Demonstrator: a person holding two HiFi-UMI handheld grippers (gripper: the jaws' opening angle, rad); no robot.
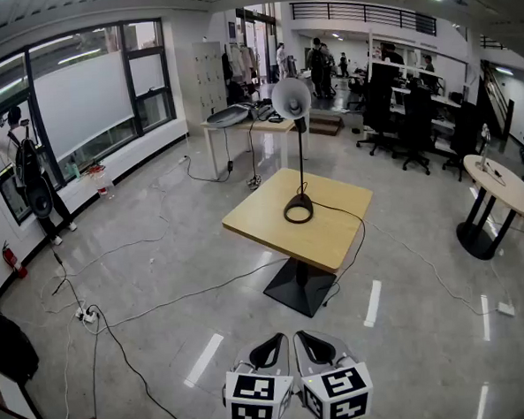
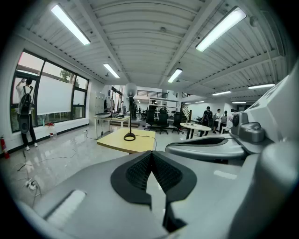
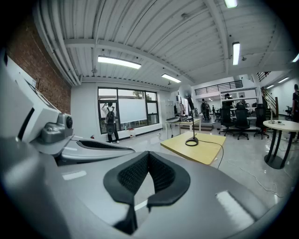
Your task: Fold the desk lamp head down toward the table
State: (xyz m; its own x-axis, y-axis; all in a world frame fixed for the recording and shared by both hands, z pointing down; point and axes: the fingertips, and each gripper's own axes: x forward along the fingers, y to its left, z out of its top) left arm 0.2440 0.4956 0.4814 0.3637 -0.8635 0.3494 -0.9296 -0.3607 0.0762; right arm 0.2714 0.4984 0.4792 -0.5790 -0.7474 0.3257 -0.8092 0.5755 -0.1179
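Note:
The desk lamp stands upright on a square wooden table [image 1: 334, 235], well ahead of me. Its round white head [image 1: 291, 98] tops a thin black stem, and the ring-shaped black base [image 1: 298, 209] sits near the table's middle. A black cord runs off the table's right edge. My left gripper [image 1: 269, 345] and right gripper [image 1: 313, 343] hang side by side at the bottom of the head view, far short of the table. Both are shut with nothing between their pads. The lamp base [image 2: 129, 136] shows small beyond the left gripper [image 2: 150, 154], and the lamp base [image 3: 191, 142] beyond the right gripper [image 3: 148, 154].
Cables trail over the glossy floor to a power strip [image 1: 87, 315]. A white desk [image 1: 239, 126] stands behind the table, office chairs [image 1: 416, 124] at the back right, a round table [image 1: 499, 181] at the right. A person [image 1: 30, 174] stands by the window.

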